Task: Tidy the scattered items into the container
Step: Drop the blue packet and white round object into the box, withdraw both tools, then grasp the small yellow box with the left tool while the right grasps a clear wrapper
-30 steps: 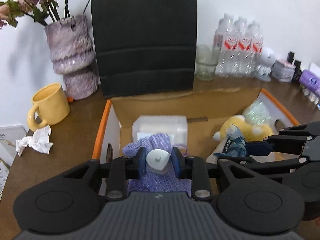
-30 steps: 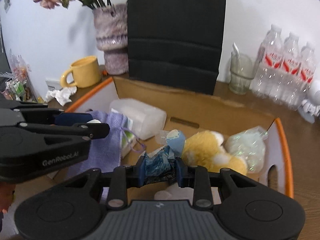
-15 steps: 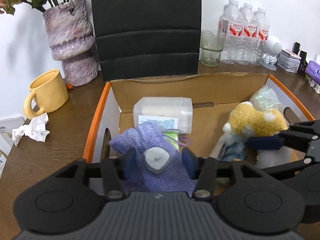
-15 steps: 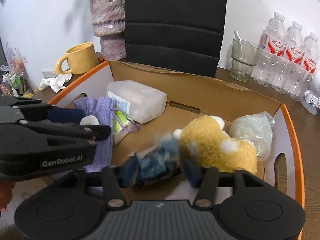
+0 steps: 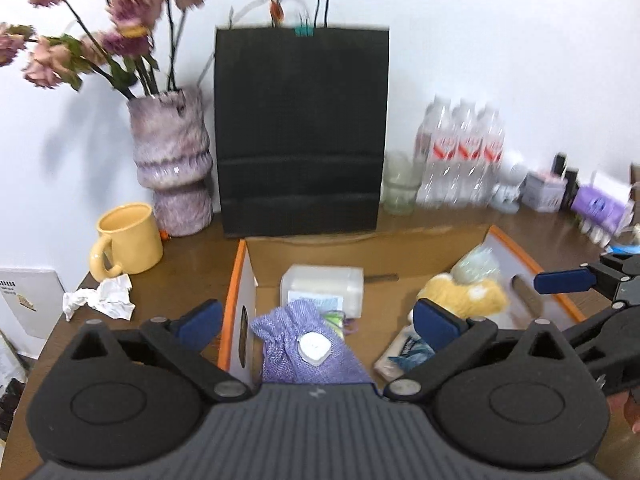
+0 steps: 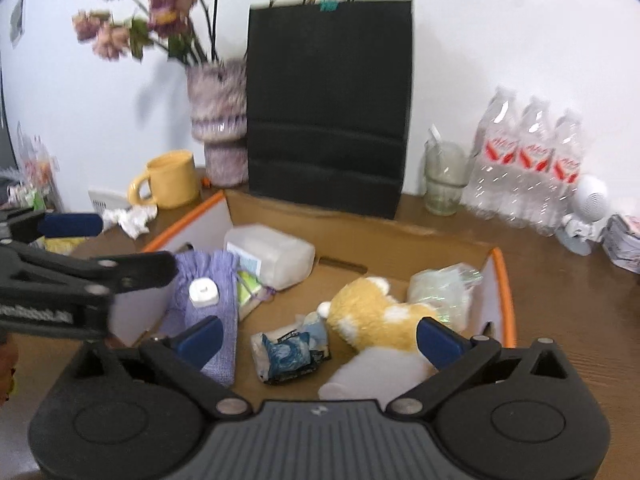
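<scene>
Both jaws have just been opening and now stand wide, nothing gripped: left hand-held gripper (image 5: pixel 316 320) above the purple pouch (image 5: pixel 304 354) and its white cap (image 5: pixel 315 347), right hand-held gripper (image 6: pixel 320 334) above the blue packet (image 6: pixel 286 354).

All three lie inside the cardboard box (image 6: pixel 502 280) on the desk (image 5: pixel 180 264).

Risk: a low finger could snag the pouch's cloth or clip the box wall.

Count: one crumpled tissue (image 5: pixel 102 300) outside the box; one mug (image 5: pixel 128 240); three bottles (image 6: pixel 528 164).
</scene>
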